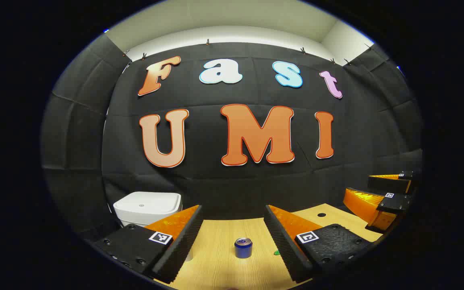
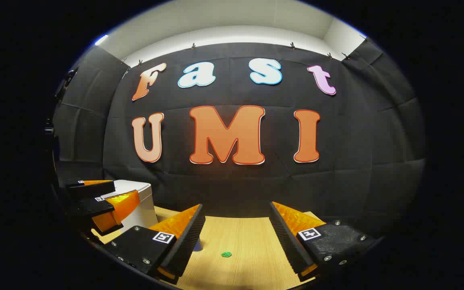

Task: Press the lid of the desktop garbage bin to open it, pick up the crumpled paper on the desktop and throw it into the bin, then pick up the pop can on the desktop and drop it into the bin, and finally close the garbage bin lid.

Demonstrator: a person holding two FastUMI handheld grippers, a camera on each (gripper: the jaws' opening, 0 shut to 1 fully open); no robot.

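Bin: one, white, lid down.
Pop can: one, blue, upright on worktop.
Left gripper: jaws apart, empty.
Right gripper: jaws apart, empty.

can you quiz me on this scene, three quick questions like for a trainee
1. True or false: the bin has its lid shut.
2. Multiple choice: in the left gripper view, the can stands (a) on its side in the bin, (b) upright on the table between the left tongs' fingers, (c) clamped in the tongs.
3. Fill in: in the right gripper view, the small green crumpled thing lies on the ____, ahead of the right tongs.

Key:
1. True
2. b
3. table
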